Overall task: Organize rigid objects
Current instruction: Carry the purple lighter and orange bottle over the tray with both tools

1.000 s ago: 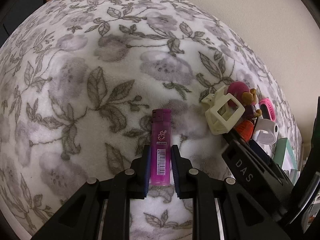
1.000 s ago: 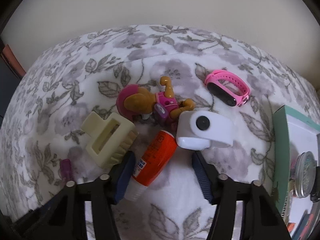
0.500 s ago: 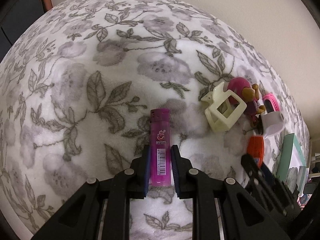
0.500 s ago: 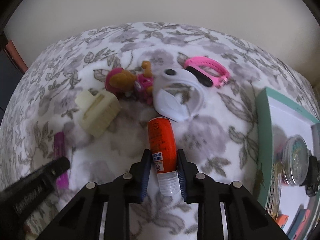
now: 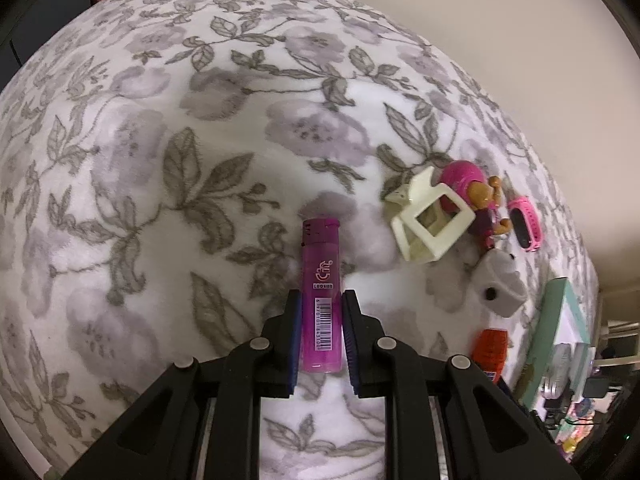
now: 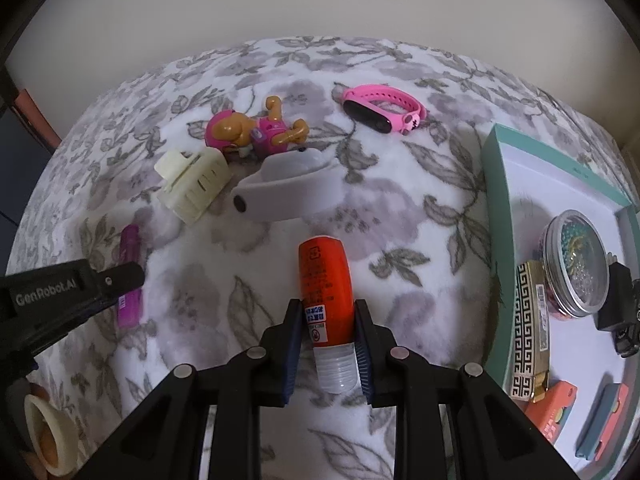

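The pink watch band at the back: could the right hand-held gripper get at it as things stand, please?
Probably not yet: the right hand-held gripper is shut on the orange tube, and the grey strap lies between it and the pink watch band.

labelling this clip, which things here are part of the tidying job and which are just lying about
In the job:
- purple lighter, in left claw
- orange tube, in right claw
- teal box
- cream hair clip
- toy pup
- pink smart band
- grey strap

Lying about:
- floral blanket
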Demonstrator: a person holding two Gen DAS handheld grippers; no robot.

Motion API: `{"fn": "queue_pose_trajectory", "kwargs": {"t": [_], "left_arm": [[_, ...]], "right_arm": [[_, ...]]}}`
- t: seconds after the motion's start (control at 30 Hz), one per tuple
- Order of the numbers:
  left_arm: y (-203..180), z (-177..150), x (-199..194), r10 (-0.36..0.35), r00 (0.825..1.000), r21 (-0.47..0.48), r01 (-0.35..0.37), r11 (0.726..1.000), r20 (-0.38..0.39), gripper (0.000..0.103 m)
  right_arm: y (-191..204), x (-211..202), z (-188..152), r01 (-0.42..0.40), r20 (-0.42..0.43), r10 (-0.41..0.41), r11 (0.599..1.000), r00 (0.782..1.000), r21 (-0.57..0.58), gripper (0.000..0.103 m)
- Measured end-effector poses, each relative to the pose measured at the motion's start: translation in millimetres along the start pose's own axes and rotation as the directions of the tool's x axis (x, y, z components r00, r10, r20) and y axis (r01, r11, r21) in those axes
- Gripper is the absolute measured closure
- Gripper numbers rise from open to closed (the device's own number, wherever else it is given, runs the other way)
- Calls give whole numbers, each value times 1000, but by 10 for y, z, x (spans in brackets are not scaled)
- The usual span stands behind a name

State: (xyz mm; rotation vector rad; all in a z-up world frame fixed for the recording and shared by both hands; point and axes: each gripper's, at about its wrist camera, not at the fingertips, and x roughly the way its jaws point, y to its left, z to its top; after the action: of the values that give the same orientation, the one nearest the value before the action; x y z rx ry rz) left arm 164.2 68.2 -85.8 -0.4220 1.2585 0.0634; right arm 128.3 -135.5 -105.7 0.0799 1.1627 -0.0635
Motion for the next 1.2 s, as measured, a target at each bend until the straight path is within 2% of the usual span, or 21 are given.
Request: {"fn": "queue_pose_trajectory", "kwargs": {"t": [0.27, 0.4, 0.63, 0.77, 0.9, 1.03, 1.2], "left_arm": [[-173, 50, -218, -41, 998, 22, 40, 999, 42, 83], [-321, 89, -446, -60, 994, 64, 54, 996, 95, 83], [-675, 88, -947, -171, 967, 137, 146, 980, 189, 83], [-928, 19, -1208, -228, 947, 206, 181, 962, 228, 83], [-1176, -82, -1324, -258, 936, 270, 191, 944, 238, 83], [-1410, -221, -1323, -294, 933, 323, 218, 921, 207, 83], [-1784, -468, -1196, -325, 937, 400, 251, 881, 129, 83]], "right_arm": [[-229, -203, 115, -46, 32, 44, 997, 999, 56, 77], [-350, -417, 224, -59, 90, 52, 995, 995, 78, 77], [-558, -995, 389, -75, 232, 52, 993, 971, 93, 77], [-732, -1328, 452, -43, 299, 5, 992, 954, 120, 77], [-987, -1580, 457, 19, 335, -69, 988, 939, 153, 77], [-1282, -1768, 405, 81, 348, -144, 979, 926, 189, 77], [-1692, -1911, 322, 128, 328, -211, 958, 921, 258, 77]]}}
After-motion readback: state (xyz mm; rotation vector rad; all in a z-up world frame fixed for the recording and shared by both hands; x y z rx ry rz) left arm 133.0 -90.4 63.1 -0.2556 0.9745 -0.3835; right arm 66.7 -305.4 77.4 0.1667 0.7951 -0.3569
